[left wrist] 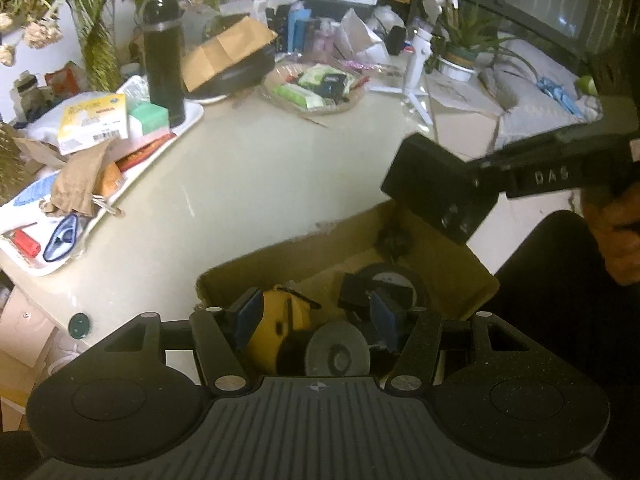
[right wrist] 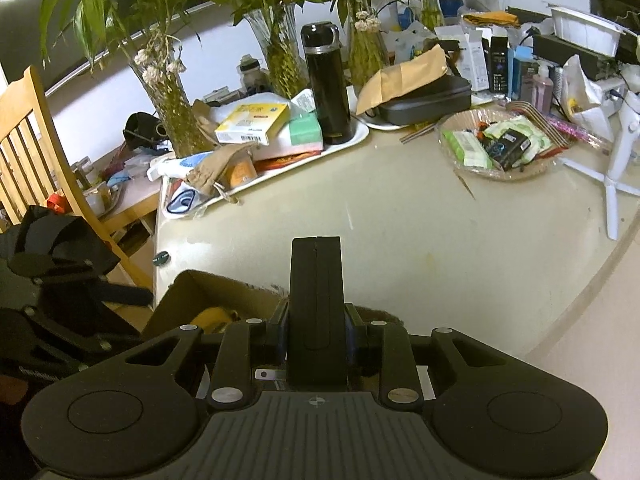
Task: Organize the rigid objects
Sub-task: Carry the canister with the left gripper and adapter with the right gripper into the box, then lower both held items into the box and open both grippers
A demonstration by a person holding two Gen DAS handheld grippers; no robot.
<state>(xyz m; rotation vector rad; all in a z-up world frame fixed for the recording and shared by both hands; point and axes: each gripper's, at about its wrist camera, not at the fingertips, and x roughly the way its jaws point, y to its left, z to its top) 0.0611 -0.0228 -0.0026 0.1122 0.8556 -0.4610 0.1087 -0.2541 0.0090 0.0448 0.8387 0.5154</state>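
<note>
A pale, glossy tabletop (right wrist: 400, 216) carried a cardboard box (left wrist: 444, 264) at its near edge, and everything else stood beyond that box: a white tray (right wrist: 352, 136) with a tall black flask (right wrist: 326, 84), a yellow packet (right wrist: 252, 120) and a green packet, a wicker basket (right wrist: 496, 148) of small wrapped items to the right of the tray, and glass vases of bamboo stems (right wrist: 280, 52) behind it against a white wall. A wooden chair (right wrist: 28, 136) stood left of the box.

The left gripper (left wrist: 316, 316) hung over the box with its blue-padded fingers spread, empty, above a yellow tool (left wrist: 276, 328), a grey disc (left wrist: 336, 354) and a roll of black tape (left wrist: 394, 280) inside.

The right gripper (right wrist: 316, 332) was pinching a black block (left wrist: 436, 184) upright between its fingers, just above the far right corner of the box. Its side read "DAS" in the left wrist view.
</note>
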